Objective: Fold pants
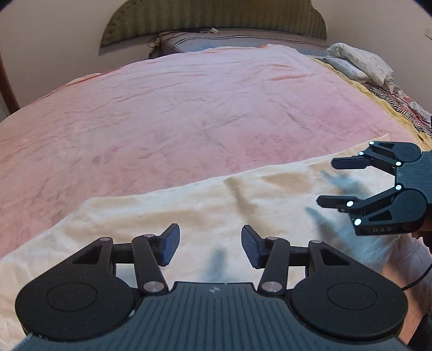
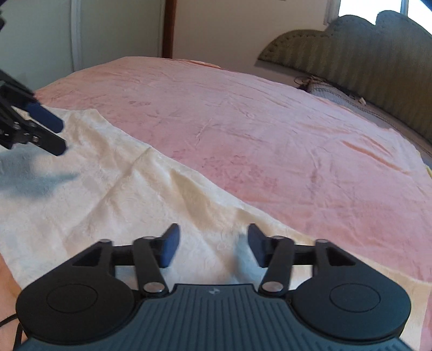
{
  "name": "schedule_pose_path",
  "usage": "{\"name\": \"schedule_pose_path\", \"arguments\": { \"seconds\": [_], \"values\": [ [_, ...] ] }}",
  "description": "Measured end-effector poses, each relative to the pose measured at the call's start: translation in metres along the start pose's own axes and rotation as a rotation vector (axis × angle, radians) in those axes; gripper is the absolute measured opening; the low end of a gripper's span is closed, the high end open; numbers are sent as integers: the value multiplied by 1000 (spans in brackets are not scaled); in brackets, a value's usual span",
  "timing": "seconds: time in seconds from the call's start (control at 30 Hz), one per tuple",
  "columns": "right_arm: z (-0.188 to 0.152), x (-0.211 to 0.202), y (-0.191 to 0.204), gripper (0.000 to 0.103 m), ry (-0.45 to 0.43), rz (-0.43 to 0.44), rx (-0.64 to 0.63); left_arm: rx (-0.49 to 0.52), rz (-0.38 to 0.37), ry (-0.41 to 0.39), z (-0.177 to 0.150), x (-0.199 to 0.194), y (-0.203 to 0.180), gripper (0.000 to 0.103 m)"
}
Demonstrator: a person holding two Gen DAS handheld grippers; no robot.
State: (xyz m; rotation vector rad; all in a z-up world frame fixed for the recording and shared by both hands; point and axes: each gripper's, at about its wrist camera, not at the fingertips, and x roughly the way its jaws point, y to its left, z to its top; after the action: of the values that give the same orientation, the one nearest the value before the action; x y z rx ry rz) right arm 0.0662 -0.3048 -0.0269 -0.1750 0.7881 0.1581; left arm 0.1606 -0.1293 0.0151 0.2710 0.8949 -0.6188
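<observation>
Pink bedspread point(image 1: 189, 113) bears cream pants point(image 1: 243, 205), seemingly flat, below the spread, empty left gripper point(image 1: 210, 247) and right gripper point(image 2: 213, 247).

We've got a big pink bedspread point(image 1: 189, 113) covering the bed, kinda wrinkly all over. Behind it a green padded headboard point(image 1: 213, 19) sits against the wall, and a crumpled whitish pillow point(image 1: 359, 63) lies off at the bedspread's far right edge.

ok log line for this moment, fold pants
stage: hold let go | left tool: open, empty | right tool: open, empty | pants: cream, flat on pink cover
</observation>
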Motion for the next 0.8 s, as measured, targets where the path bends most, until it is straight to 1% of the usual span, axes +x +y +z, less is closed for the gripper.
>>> {"name": "schedule_pose_path", "arguments": {
  "seconds": [0.07, 0.13, 0.17, 0.2, 0.3, 0.33, 0.4, 0.43, 0.5, 0.53, 0.57, 0.7, 0.8],
  "values": [
    [4, 3, -6, 64, -35, 63, -76, -49, -47, 9, 13, 13, 0, 58],
    [12, 10, -10, 63, -57, 130, -152, -139, -86, 45, 27, 31, 7, 61],
    [16, 14, -12, 63, -65, 161, -183, -202, -98, 72, 35, 40, 12, 61],
    [20, 19, -15, 63, -63, 198, -212, -264, -115, 98, 42, 49, 16, 61],
    [32, 41, -27, 63, -15, 289, -247, -437, -202, 184, 56, 72, 30, 65],
    [36, 48, -31, 61, 1, 332, -246, -486, -223, 219, 59, 80, 34, 69],
    [40, 60, -37, 41, 21, 402, -242, -585, -249, 289, 63, 95, 42, 70],
    [42, 64, -38, 36, 30, 420, -248, -615, -260, 307, 64, 101, 44, 71],
    [42, 68, -37, 24, 45, 441, -271, -673, -267, 357, 68, 112, 49, 72],
    [42, 67, -34, 21, 43, 435, -288, -698, -269, 370, 69, 115, 51, 73],
    [42, 65, -32, 14, 38, 421, -301, -719, -276, 380, 70, 118, 53, 75],
    [37, 46, -21, 6, -25, 350, -354, -794, -332, 438, 67, 130, 56, 76],
    [28, 31, -4, 4, -60, 300, -421, -843, -365, 493, 62, 139, 58, 77]
  ]
}}
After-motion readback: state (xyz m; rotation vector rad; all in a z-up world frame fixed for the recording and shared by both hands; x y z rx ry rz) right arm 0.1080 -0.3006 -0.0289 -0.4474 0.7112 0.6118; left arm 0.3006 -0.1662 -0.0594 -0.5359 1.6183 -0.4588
